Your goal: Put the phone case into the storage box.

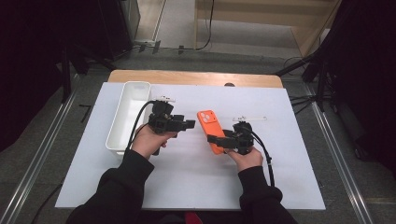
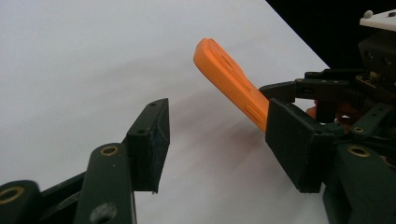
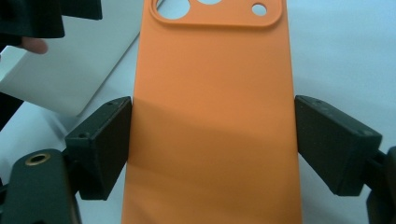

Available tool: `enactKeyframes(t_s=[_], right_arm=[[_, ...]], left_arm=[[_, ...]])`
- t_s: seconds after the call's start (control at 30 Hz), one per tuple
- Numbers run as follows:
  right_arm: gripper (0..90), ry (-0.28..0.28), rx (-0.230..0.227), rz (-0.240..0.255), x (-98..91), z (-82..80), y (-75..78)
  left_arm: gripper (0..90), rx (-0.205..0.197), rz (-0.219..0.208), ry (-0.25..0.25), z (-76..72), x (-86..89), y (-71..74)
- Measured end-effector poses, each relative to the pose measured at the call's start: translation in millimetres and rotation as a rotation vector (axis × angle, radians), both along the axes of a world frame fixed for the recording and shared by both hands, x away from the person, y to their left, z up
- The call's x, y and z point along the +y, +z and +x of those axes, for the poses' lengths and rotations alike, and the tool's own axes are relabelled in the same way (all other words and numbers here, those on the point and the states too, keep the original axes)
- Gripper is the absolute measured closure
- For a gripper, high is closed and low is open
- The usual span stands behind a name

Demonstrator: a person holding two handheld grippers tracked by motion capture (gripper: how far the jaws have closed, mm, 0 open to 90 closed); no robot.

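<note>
Item: orange phone case [image 1: 211, 128], silicone-type, camera cut-outs at its 12 o'clock end. Location: desk [image 1: 196, 186] centre, slightly toward 3 o'clock, far end tilted up off the white surface.

Right claw [image 1: 215, 139]: clamped on the case's two long edges near its 6 o'clock end, pads flat against the sides.

Left claw [image 1: 189, 123]: partly open, nothing between the jaws, pointing toward 3 o'clock at the case's raised end, near but apart.

Also present: white bin [image 1: 128, 114] at 9 o'clock.

Risks, as judged: soft case may bow or twist out of the side grip if squeezed harder; left claw may knock the raised end if it closes off-line.

Unclear: the case's inner face; whether its near end rests on the desk; bin contents.
</note>
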State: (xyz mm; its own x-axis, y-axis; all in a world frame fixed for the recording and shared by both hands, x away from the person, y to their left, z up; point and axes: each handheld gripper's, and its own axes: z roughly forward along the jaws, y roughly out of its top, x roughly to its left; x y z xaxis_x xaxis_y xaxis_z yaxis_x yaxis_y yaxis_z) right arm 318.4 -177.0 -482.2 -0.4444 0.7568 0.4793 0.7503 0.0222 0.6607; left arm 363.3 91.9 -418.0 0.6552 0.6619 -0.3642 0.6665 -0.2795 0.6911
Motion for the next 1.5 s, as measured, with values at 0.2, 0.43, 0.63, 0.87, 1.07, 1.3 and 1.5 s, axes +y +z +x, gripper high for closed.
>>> enactKeyframes(t_s=[0.2,0.43,0.63,0.87,1.07,1.3,1.5], right_arm=[[14.4,-0.015,-0.006,0.008,3.6,-1.3,-0.1],[14.4,-0.047,-0.024,0.023,5.8,-4.5,0.4],[14.4,-0.053,-0.028,0.029,8.6,-5.5,-0.2],[14.4,-0.049,-0.035,0.034,12.6,-7.0,-0.2],[14.4,-0.054,-0.046,0.036,16.2,-9.2,-1.7],[14.4,-0.068,-0.043,0.057,21.2,-10.0,-1.4],[14.4,-0.076,-0.049,0.06,23.5,-11.1,-2.0]], left_arm=[[43.5,0.041,0.011,0.037,7.9,-4.6,3.3],[48.4,0.06,0.004,0.05,14.0,-9.7,3.2],[48.4,0.054,0.003,0.056,16.6,-14.1,3.4],[49.7,0.075,-0.018,0.08,22.1,-15.6,3.9],[49.5,0.076,-0.016,0.098,24.5,-19.3,3.9],[47.9,0.064,-0.014,0.113,27.8,-22.8,0.2],[47.9,0.079,-0.018,0.134,30.8,-22.7,-0.7]])
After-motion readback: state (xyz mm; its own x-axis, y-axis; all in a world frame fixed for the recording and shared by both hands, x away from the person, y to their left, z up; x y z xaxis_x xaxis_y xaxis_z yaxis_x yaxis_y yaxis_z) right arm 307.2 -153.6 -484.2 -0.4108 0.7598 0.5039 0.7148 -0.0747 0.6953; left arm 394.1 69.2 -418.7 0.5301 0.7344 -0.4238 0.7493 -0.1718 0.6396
